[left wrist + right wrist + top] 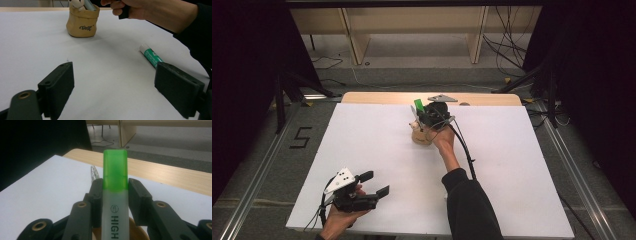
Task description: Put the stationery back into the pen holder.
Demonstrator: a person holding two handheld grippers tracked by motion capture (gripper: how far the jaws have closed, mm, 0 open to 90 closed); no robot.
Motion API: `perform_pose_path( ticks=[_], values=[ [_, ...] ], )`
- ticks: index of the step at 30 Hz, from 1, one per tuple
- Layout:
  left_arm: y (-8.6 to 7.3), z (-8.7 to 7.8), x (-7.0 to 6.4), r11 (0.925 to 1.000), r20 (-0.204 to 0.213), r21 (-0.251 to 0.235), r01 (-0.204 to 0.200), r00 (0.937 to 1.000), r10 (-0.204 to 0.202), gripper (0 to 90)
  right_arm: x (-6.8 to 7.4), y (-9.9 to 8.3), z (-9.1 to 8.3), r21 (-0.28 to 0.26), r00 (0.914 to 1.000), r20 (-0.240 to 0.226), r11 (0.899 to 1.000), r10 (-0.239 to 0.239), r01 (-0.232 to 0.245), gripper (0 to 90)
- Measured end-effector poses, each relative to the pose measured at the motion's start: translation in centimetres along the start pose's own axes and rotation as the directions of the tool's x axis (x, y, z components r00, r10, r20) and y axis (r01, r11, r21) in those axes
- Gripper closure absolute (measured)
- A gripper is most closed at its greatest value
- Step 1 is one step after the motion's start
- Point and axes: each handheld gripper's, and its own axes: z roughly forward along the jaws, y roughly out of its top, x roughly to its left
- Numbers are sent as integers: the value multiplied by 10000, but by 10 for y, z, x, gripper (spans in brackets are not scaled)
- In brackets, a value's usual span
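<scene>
**Highlighter held over the pouch: light, stiff and smooth**

The right gripper (424,116) has its jaws clamped on a green highlighter (115,195), gripping the pale barrel just below the translucent green cap. It hangs over the small tan pouch (82,22) that stands near the middle of the worktop's far edge, with the highlighter upright and its lower end at or inside the pouch's mouth; how deep it sits is hidden.

The highlighter looks light and rigid, a flat-sided plastic body that will not bend or crush, but its smooth surface could slide in the jaws if the grip slackens. The flat faces of the barrel near the cap are the sensible place to hold it, as now. The pouch looks soft and light, so it may tip or shift under a sideways push.

The left gripper (373,183) rests near the worktop's near left corner, jaws wide apart and empty. A green glue stick (150,55) lies on the white sheet (512,165) beyond them.
</scene>
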Motion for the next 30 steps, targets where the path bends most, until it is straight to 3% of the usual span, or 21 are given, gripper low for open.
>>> perform_pose_path(
  ticks=[26, 27, 30],
  values=[
    [0, 1, -1, 10000, 44, 5, 11, 10000, -11, 159, 0, -4, -2, -18, 9998, 42, 9998, -217, 217, 665],
    [0, 1, -1, 10000, 45, 8, 15, 10000, -15, 159, 0, -5, -2, 11, 9998, 46, 9998, -213, 213, 659],
    [0, 1, -1, 10000, 47, 4, 11, 10000, -11, 160, 0, -3, -4, 79, 10000, -22, 9999, -88, 88, 509]
  ],
)
